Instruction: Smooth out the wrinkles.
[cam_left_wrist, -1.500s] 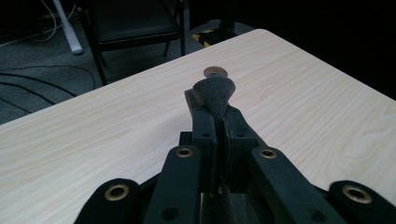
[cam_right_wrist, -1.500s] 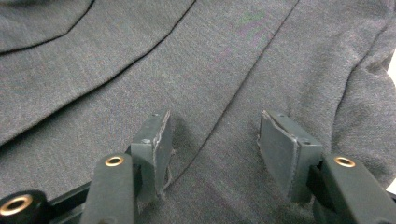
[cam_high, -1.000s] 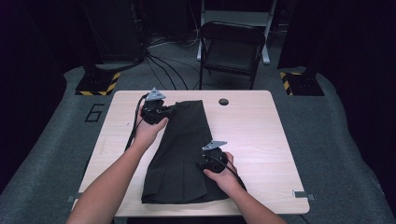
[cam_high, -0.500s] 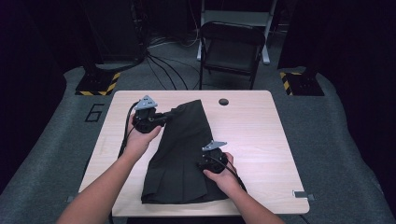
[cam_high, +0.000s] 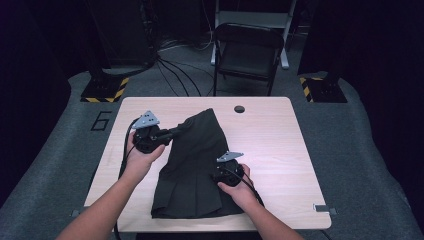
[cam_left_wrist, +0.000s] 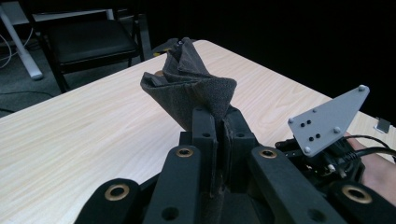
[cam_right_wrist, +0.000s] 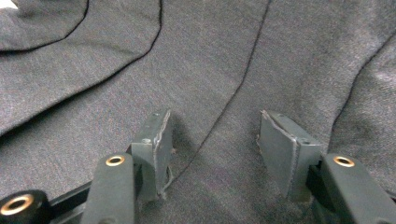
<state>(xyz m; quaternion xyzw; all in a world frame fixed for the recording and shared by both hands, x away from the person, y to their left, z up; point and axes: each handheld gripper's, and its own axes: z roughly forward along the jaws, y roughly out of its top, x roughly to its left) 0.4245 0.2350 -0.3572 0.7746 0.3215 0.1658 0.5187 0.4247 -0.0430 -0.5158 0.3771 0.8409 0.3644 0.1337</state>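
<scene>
High view: dark skirt (cam_high: 192, 170) spread mid-bench (cam_high: 280, 140), top corner drawn toward 9 o'clock by left gripper (cam_high: 172, 134). Left gripper view: fingers (cam_left_wrist: 205, 135) clenched on bunched cloth, lifted for folding. Right gripper view: fingers (cam_right_wrist: 156, 149) apart, pressed flat, pinning fabric.

dark grey pleated fabric skirt (cam_high: 192, 170) | spread flat on table, hem toward near edge | far left corner bunched and lifted

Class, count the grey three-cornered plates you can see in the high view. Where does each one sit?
2. One grey plate tops the left gripper at the skirt's far left corner; the other plate tops the right gripper at the skirt's right edge.
</scene>
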